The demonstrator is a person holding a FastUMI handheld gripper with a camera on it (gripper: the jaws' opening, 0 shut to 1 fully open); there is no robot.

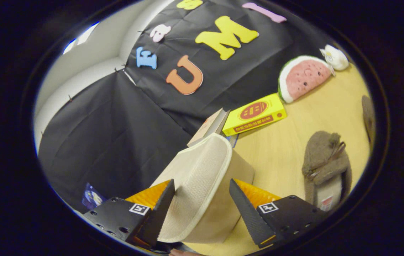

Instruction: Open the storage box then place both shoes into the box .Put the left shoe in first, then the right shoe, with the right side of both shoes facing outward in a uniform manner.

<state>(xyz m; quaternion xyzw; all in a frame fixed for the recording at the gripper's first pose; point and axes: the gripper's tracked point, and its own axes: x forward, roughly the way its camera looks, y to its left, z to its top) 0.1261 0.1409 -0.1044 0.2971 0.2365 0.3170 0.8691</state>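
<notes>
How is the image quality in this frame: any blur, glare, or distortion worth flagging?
Gripper view: strong fisheye bending, with the wooden table tilted and curved; light is even and soft, without harsh glare; the cream mesh storage box lid between the open gripper fingers looks slightly soft up close; the brown fuzzy slipper and yellow book beyond are sharp.

My camera is riding on my gripper (202,204), looking forward along its two spread fingers at the bottom of the frame. It is tilting hard, sitting close over the cream storage box (205,181), with the wooden table (280,153) slanting up toward the right.
</notes>
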